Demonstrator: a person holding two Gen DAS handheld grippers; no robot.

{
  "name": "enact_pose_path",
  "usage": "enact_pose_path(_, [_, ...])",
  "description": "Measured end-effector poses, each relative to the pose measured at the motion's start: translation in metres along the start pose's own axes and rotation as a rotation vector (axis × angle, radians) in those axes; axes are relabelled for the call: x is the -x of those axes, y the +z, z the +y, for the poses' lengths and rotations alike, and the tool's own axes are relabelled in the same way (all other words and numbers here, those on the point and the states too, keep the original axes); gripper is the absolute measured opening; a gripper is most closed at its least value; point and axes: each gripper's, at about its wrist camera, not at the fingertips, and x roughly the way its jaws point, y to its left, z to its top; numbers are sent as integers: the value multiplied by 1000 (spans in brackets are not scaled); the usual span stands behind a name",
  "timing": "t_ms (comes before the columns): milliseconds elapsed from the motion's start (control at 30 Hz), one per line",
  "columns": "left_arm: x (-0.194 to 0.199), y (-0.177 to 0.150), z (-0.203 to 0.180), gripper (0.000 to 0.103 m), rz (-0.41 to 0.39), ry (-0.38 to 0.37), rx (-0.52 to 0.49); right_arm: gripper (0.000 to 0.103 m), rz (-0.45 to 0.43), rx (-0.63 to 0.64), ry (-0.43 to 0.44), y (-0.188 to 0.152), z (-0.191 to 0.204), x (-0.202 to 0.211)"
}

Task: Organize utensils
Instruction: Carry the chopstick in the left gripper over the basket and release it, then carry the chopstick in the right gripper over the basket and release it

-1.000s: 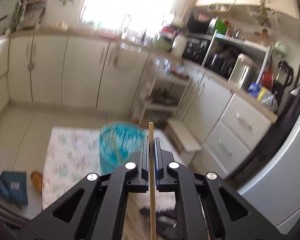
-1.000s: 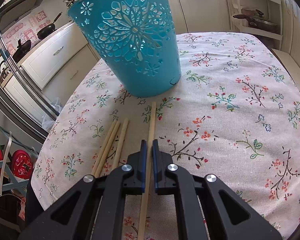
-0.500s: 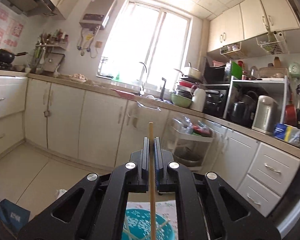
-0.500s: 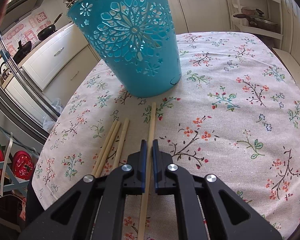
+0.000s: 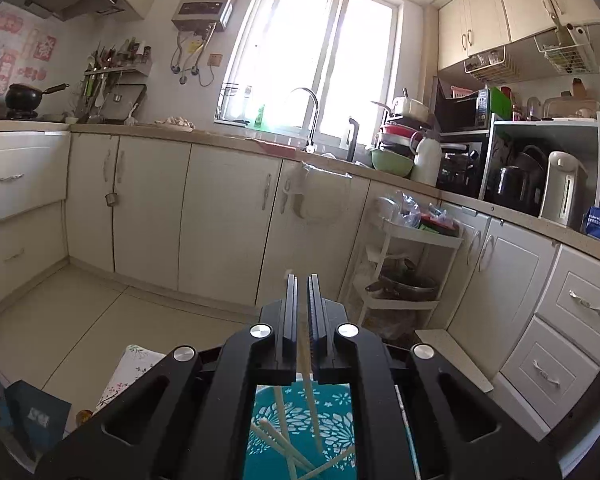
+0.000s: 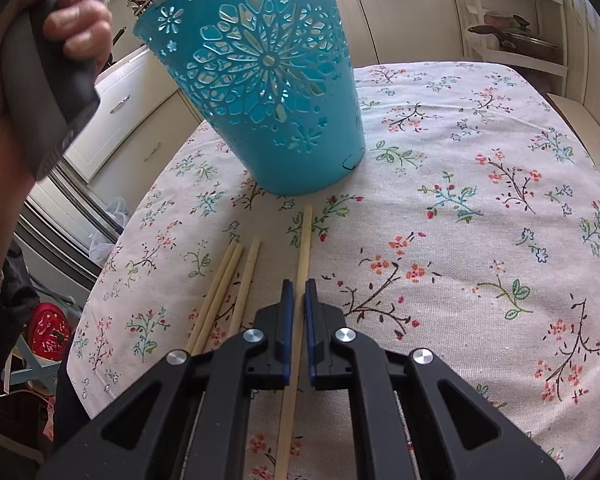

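Left wrist view: left gripper (image 5: 302, 280), fingers slightly apart, hovers over the teal holder (image 5: 300, 432) as a chopstick (image 5: 312, 408) drops in; right gripper (image 6: 296, 284) straddles, unclamped, a chopstick on the tablecloth (image 6: 305, 240).

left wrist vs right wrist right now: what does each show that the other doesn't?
Only the left wrist view: down into the basket's open top, where several pale wooden chopsticks lie crossed, plus the window and sink counter.

Only the right wrist view: the floral tablecloth, three loose wooden chopsticks lying on it, a fourth chopstick running between the right tool's fingers, and a hand gripping a dark handle.

Both: the teal cut-out plastic basket.
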Motion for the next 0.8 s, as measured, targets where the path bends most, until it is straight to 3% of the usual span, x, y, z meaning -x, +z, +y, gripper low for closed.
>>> enact_pose_path(133, [5, -12, 3, 9, 71, 2, -37, 7, 1, -8, 8, 0, -1, 0])
enact_pose_path(200, [14, -16, 8, 25, 89, 13, -42, 7, 0, 1, -1, -1, 0, 0])
enact_pose_path(267, [29, -17, 16, 47, 88, 40, -35, 6, 0, 14, -19, -1, 3, 0])
enact_pose_path(333, [47, -15, 25, 54, 87, 49, -22, 6, -2, 24, -35, -1, 6, -1])
enact_pose_path(433, [76, -16, 41, 62, 92, 64, -3, 6, -11, 15, -53, -2, 5, 1])
enact_pose_path(567, [109, -32, 64, 74, 118, 99, 1, 6, -58, -54, -11, -6, -7, 16])
enact_pose_path(800, [122, -99, 109, 76, 291, 159, 56, 6, -205, -116, 61, -5, -11, 80])
